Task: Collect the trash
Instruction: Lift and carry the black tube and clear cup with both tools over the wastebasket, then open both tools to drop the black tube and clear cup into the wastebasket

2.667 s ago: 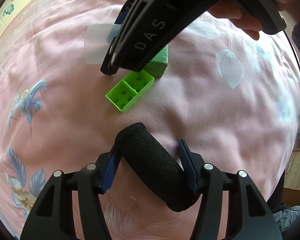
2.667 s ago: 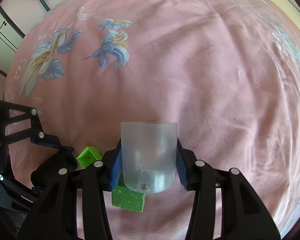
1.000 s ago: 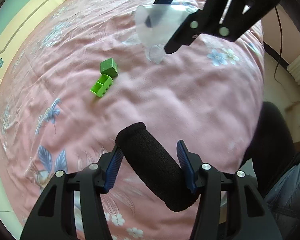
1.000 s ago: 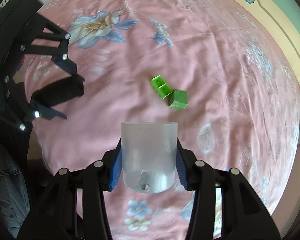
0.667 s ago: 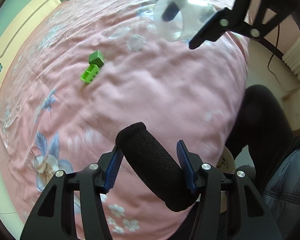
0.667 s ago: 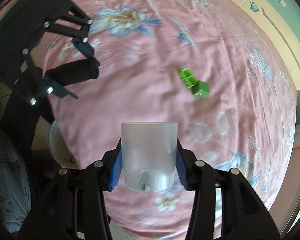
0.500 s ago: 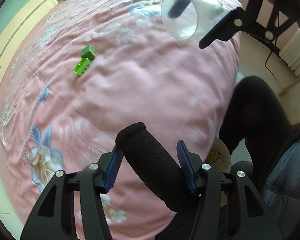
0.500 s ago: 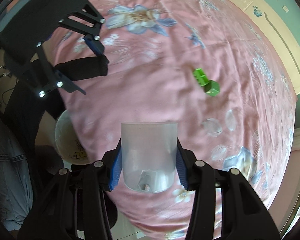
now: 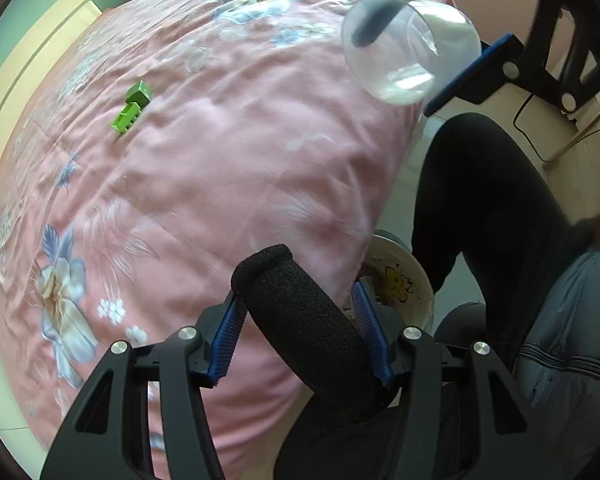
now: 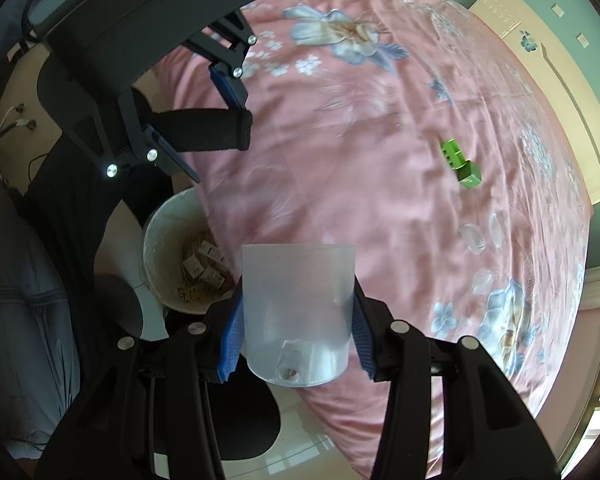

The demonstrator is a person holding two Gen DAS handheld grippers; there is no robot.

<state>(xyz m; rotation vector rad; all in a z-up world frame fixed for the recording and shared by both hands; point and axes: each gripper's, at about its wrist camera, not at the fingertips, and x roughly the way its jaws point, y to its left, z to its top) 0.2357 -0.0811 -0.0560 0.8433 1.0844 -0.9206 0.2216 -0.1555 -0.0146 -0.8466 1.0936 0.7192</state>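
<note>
Pink floral bedspread (image 9: 228, 152), green blocks (image 10: 462, 166), floor bin (image 10: 160, 240), left claw (image 9: 300, 320) clamped on foam roll (image 9: 308, 328), right claw (image 10: 296, 332) on cup (image 10: 298, 312).

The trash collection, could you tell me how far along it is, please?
Nothing newly binned yet. In hand: the left gripper clamps a black foam tube, the right gripper a clear plastic cup, both near the bin beside the bed. Left: two green blocks.

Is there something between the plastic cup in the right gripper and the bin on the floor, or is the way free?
Nothing visible blocks it. The cup sits between the right gripper's pads, beside the open bin at the bed's edge. The foam roll in the left gripper is off to one side of it.
</note>
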